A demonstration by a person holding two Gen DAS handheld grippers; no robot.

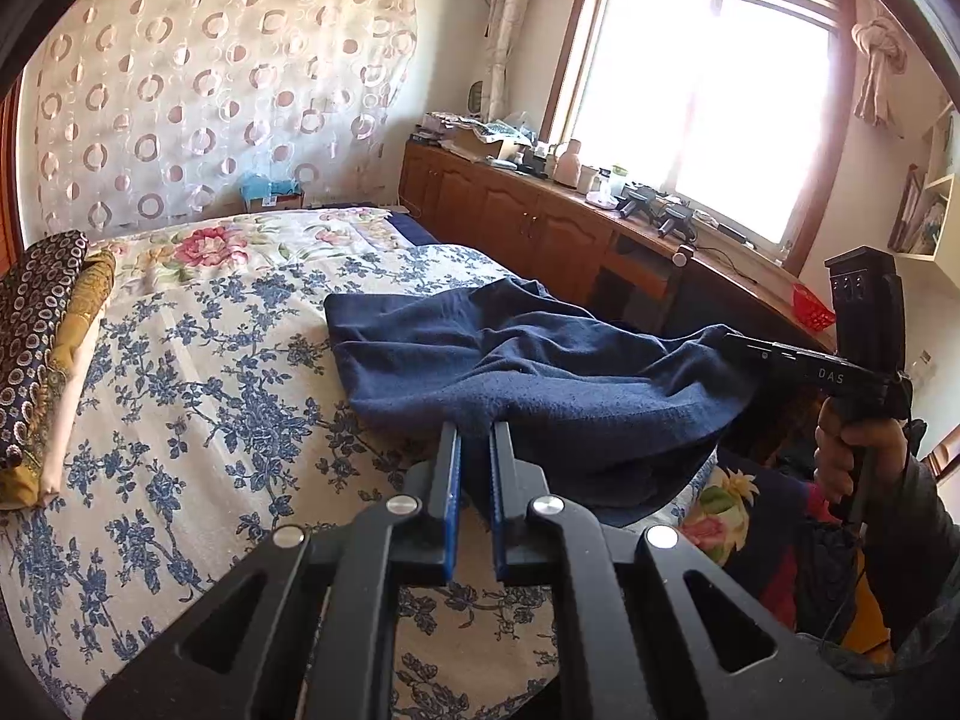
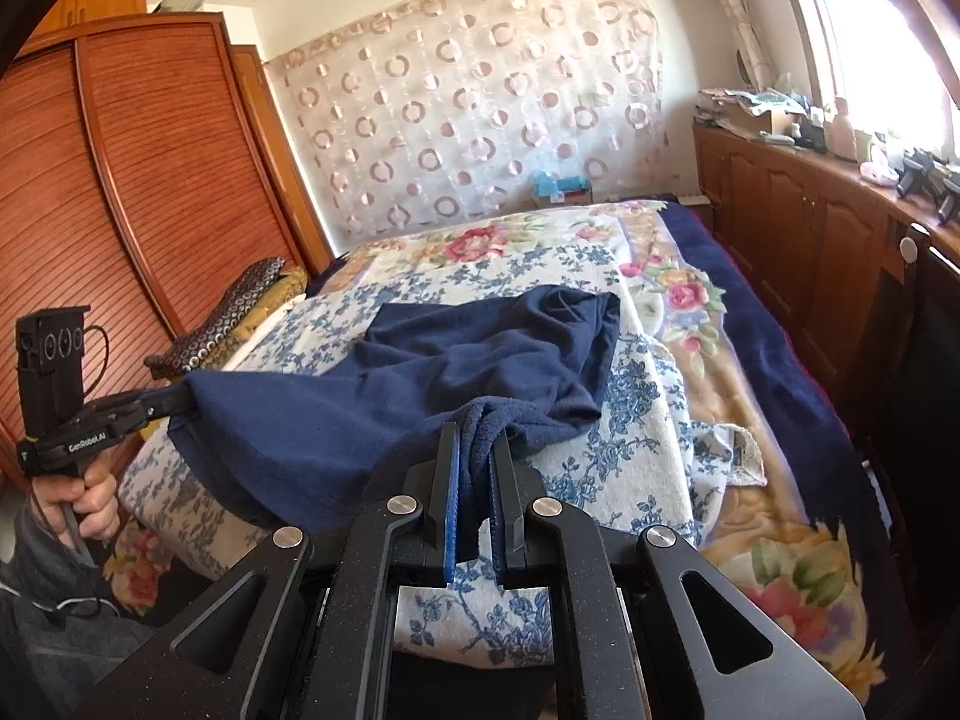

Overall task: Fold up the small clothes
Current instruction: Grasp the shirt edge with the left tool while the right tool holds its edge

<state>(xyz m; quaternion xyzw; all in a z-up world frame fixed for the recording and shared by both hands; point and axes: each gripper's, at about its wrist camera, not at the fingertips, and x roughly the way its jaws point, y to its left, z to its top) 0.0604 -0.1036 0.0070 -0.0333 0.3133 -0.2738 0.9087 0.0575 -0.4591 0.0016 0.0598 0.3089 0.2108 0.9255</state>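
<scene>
Gripping a navy blue garment [image 1: 528, 360] by its near edge, we are holding it partly lifted off the blue-flowered bedspread [image 1: 198, 396]. The left gripper [image 1: 475, 429] is clenched on one corner of that edge, the cloth pinched between its blue pads. The right gripper [image 2: 475, 429] is clamping a bunched fold of the same edge, its jaws nearly together around the fabric. From the left wrist view we are seeing the right gripper's fingers biting the garment's far right corner, with a hand [image 1: 852, 450] wrapped around its handle. Between the two grips the near edge is sagging in a shallow curve, while the garment's far part is lying rumpled on the bedspread, toward the rose-patterned blanket [image 2: 690, 300] beyond it. To the garment's left, stacked folded cloths [image 1: 42, 354] are lying at the bedspread's edge, near the slatted wooden wardrobe [image 2: 150, 180].
</scene>
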